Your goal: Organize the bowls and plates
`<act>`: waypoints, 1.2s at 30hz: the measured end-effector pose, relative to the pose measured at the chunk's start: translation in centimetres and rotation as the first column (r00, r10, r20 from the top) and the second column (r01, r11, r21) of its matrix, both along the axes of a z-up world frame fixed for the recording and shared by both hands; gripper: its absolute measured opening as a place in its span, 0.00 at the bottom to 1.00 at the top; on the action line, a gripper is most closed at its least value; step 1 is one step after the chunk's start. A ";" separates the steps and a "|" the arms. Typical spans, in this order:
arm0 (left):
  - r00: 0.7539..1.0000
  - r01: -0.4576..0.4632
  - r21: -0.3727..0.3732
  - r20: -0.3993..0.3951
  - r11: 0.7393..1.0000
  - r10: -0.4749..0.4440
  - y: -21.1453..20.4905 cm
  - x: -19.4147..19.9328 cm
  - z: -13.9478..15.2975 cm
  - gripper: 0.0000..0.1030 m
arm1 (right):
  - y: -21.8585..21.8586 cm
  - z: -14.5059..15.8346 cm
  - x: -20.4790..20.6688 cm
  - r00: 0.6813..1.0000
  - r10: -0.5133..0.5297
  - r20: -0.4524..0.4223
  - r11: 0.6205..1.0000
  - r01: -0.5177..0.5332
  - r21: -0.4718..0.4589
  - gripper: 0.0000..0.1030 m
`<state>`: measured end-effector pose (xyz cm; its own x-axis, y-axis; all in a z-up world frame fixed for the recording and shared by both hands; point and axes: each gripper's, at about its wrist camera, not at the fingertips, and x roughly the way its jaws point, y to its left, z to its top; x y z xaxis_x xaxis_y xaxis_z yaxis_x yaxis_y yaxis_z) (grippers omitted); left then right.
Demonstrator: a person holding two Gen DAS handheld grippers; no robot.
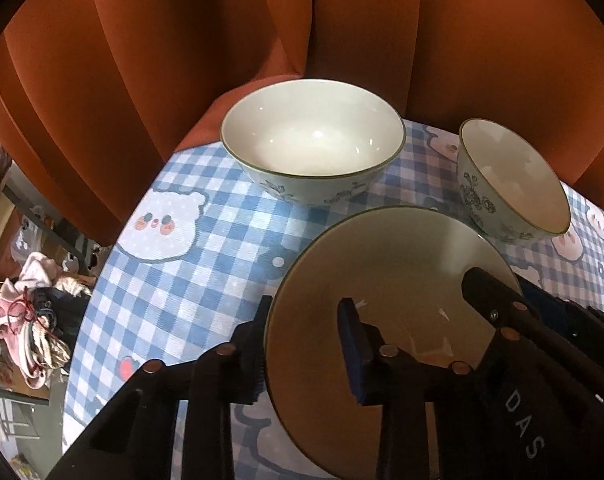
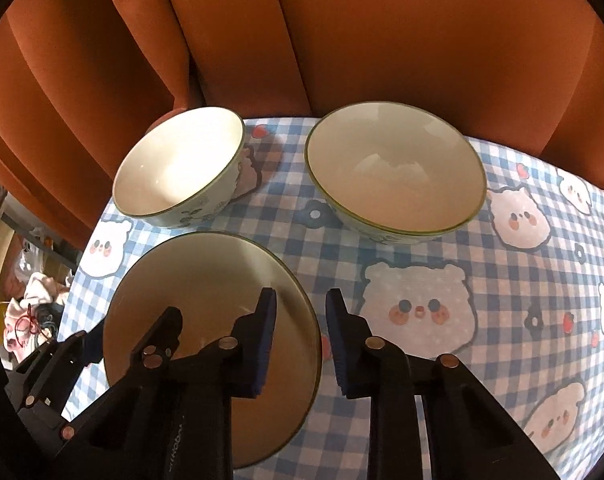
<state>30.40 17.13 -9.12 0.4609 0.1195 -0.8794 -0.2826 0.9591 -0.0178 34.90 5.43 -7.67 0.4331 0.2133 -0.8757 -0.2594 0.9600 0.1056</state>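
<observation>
Two claws are on one plate (image 1: 390,280) right now, one at each side of its rim. From the left wrist view, the left claw (image 1: 306,344) straddles the plate's left edge, one finger outside, one over the inside face, jaws drawn in close on the rim. From the right wrist view, the right claw (image 2: 299,340) does the same on the opposite edge, nearly shut around it. Whether the pads are truly pressing the rim on either side, I can't quite tell; they look snug.

So this reads as the pick-up step: a two-sided grip on the plate, which sits near the front of the checked surface (image 2: 502,280). Next move calls for a level lift, both sides rising together, or the plate will tip or slip out of a thin rim hold.

Beyond it stand two bowls: the wide bowl (image 1: 314,140) and the smaller bowl (image 1: 514,184), both upright, empty, just behind the plate and apart from each other. They crowd the far side, so any carry forward must clear their rims. Orange curtain (image 2: 342,40) hangs behind.
</observation>
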 end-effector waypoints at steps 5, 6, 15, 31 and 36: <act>1.000 -0.006 0.012 0.004 1.000 0.006 0.0 -0.1 0.2 0.25 | 0.3 -0.1 0.1 1.000 0.007 0.001 1.000 -0.007 -0.008 0.22; 1.000 -0.005 0.014 0.003 1.000 0.005 0.0 -0.2 0.3 0.25 | 0.3 -0.1 0.1 1.000 0.005 0.000 1.000 -0.005 -0.006 0.22; 0.999 0.033 0.009 0.017 0.999 -0.033 -0.7 -1.3 1.9 0.25 | -0.8 1.4 -1.3 1.000 -0.022 0.007 1.000 0.022 -0.012 0.22; 0.968 0.218 0.014 0.124 0.976 -0.218 -7.3 -6.7 8.2 0.25 | -7.5 8.1 -8.5 0.976 -0.194 0.096 0.980 0.196 -0.018 0.22; 0.953 0.269 0.005 0.147 0.963 -0.267 -10.1 -8.9 9.6 0.25 | -10.2 9.7 -11.3 0.961 -0.247 0.125 0.967 0.252 -0.031 0.22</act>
